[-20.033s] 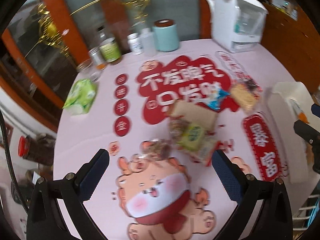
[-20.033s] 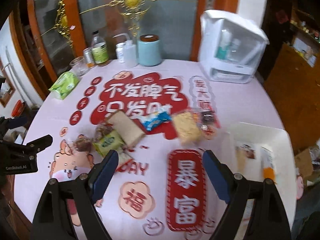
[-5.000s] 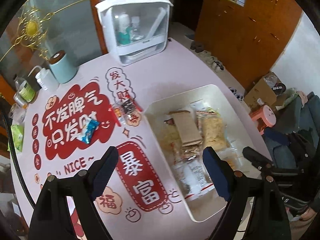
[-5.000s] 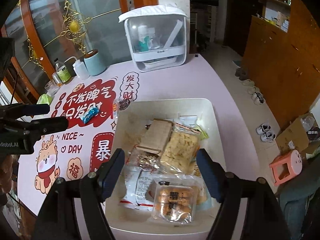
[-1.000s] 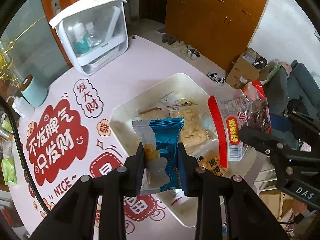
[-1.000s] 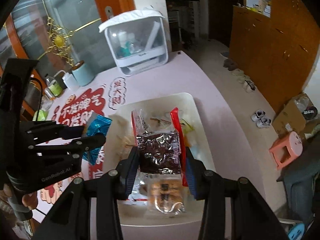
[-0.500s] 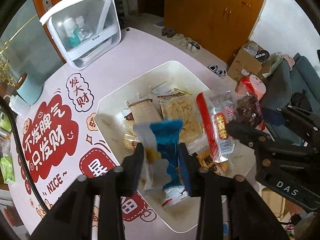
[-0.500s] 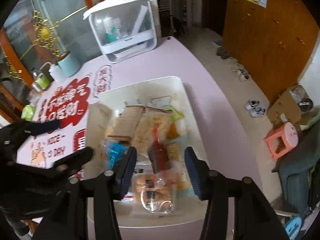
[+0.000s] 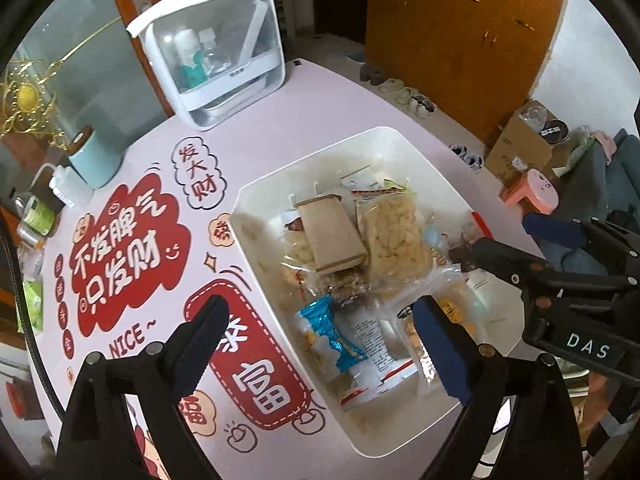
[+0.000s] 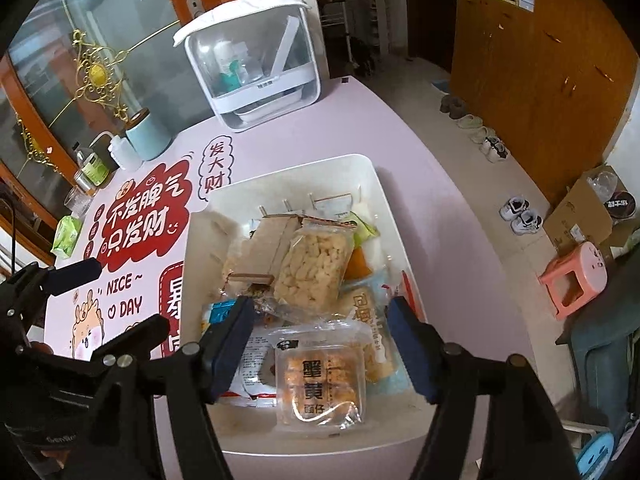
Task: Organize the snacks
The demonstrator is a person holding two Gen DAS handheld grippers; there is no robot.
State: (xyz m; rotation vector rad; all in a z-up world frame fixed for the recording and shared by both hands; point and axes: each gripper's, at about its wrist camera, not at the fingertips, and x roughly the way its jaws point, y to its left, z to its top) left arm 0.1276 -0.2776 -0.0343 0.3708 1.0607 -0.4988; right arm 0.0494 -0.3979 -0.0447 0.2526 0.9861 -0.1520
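A white bin on the pink table holds several snack packs. Among them are a brown pack, a clear pack of pale puffs, a blue packet and a clear tub of yellow pastry. A red-edged pack lies at the bin's right side. My left gripper is open and empty above the bin's near left part. My right gripper is open and empty above the bin's near end; it also shows in the left wrist view.
A white lidded organiser stands at the table's far side. A pale blue canister, bottles and a green pack sit at the far left. The table edge drops to the floor at the right, by a pink stool.
Both grippers have opened. The blue packet dropped from the left one and the red-edged pack from the right one; both now lie in the bin.
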